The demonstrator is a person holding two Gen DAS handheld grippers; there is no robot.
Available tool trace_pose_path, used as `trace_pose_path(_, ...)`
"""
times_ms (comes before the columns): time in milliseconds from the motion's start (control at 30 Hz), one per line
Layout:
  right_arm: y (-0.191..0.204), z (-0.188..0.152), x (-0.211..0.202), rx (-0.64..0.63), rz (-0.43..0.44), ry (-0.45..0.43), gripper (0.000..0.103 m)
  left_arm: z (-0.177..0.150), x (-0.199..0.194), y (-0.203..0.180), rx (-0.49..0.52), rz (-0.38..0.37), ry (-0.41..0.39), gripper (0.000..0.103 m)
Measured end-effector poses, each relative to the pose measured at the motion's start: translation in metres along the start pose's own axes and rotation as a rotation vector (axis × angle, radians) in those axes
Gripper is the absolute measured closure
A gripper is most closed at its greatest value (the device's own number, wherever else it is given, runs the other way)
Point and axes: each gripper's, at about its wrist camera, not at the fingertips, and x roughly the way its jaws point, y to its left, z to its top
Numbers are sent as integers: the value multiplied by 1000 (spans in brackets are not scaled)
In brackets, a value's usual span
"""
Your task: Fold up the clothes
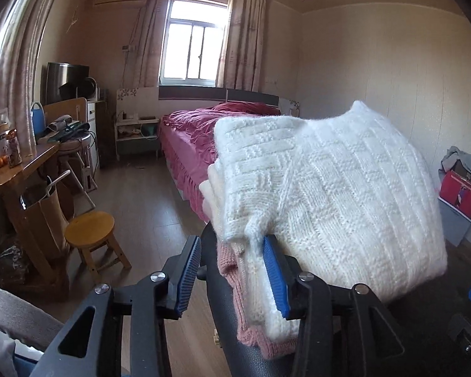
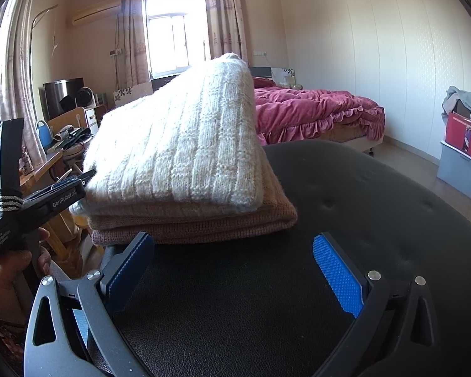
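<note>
Left tongs gape at the white knit sweater's soft, bulky corner; right tongs hang open, empty, nearby.

I saw a white chunky-knit sweater patterned in basketweave blocks and ribbed stripes, lying on a folded tan knit and a folded dusty-pink knit. The pebbled black leather seat under them was dimple-tufted. My tongs were black with stippled bright-blue pads. The ruffled bedspread was crimson.
</note>
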Motion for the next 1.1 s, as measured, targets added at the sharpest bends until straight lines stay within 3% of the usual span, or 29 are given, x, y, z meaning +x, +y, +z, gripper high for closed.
trace_pose_path(167, 7, -1, -3, -32, -1, -12, 0, -18, -38, 19, -32, 108, -6, 59)
trace_pose_path(300, 10, -1, -4, -45, -3, -18, 0, -37, -49, 8, -3, 28, 43, 59)
trace_pose_path(467, 12, 0, -4, -48, -1, -19, 0, -39, -53, -18, 58, 0, 65, 59)
trace_pose_path(633, 13, 0, -6, -59, -2, -24, 0, -41, -64, -25, 60, -6, 63, 58)
trace_pose_path(967, 19, -2, -6, -94, -10, -17, 0, -55, -73, -26, 69, 3, 67, 43)
trace_pose_path(1100, 20, -2, -6, -99, -11, -16, 0, -57, -77, -27, 61, -18, 55, 43)
